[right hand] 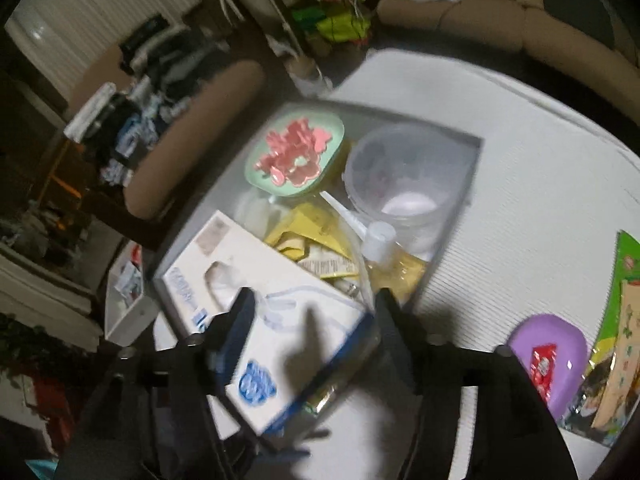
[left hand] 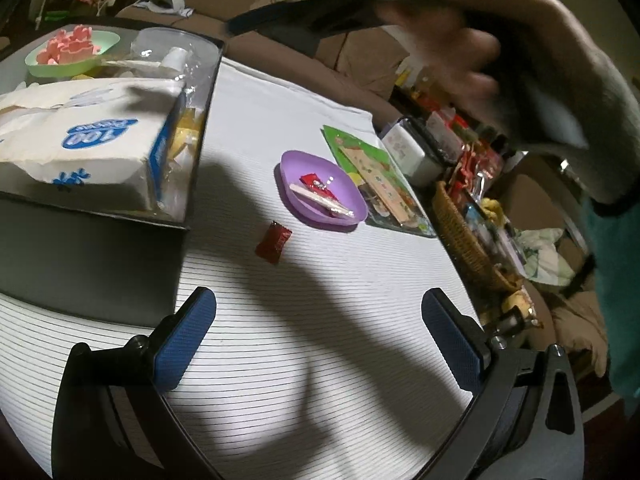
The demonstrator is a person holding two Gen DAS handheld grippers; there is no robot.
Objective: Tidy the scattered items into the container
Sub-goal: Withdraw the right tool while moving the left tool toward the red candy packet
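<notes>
While motion blur smears the right wrist view, right gripper point(right hand: 312, 320) hangs spread, empty, over the tissue box point(right hand: 256, 320) in the container point(right hand: 452, 216). Left gripper point(left hand: 316, 336) gapes; red candy point(left hand: 273, 242) lies on the cloth.

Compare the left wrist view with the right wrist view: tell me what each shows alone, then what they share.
Only the left wrist view shows the small red wrapped candy lying alone on the white ribbed tablecloth, the woven wicker basket, and the open left gripper.

Only the right wrist view shows the right gripper above the box.

Both show the white tissue pack, green dish, purple dish and dark box.
</notes>
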